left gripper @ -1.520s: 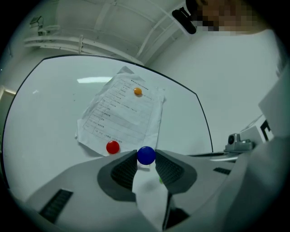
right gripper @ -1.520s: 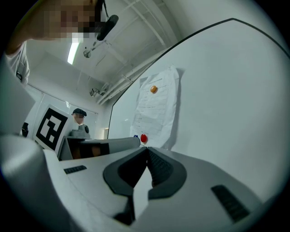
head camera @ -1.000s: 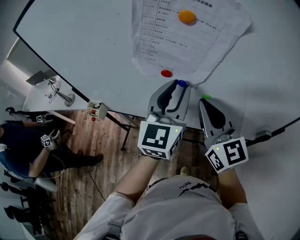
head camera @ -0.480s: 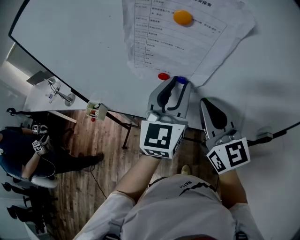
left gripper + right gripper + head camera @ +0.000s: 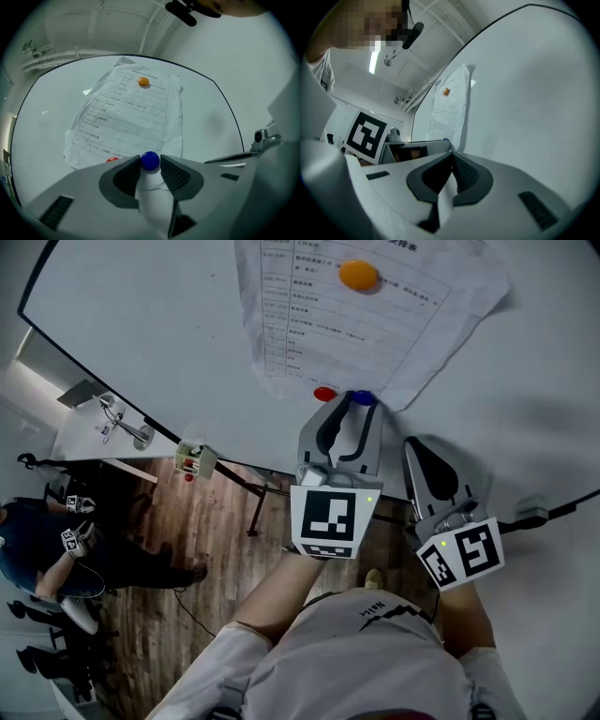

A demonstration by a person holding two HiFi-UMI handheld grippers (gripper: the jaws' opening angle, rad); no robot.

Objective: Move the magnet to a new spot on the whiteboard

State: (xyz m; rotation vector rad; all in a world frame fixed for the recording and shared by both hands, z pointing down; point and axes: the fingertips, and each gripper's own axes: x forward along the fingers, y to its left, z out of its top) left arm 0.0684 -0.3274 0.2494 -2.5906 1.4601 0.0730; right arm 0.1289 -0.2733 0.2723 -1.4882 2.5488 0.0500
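Observation:
My left gripper (image 5: 360,405) is shut on a round blue magnet (image 5: 363,397), which sits against the whiteboard (image 5: 159,334) at the lower corner of a printed paper sheet (image 5: 375,324). In the left gripper view the blue magnet (image 5: 150,161) is pinched between the two dark pads at the left gripper's (image 5: 150,164) tips. A red magnet (image 5: 324,394) lies just left of it on the sheet's bottom edge. An orange magnet (image 5: 358,275) pins the top of the sheet. My right gripper (image 5: 414,442) is shut on nothing, to the right and lower, tips near bare board.
A small holder with markers (image 5: 195,459) hangs at the board's lower edge on the left. A clamp and cable (image 5: 530,512) sit at the board's edge on the right. A person (image 5: 37,554) sits on the wooden floor side, far lower left.
My left gripper and the blue magnet moved slightly up towards the sheet's corner. A green magnet seen by the right gripper's tip a second ago no longer shows.

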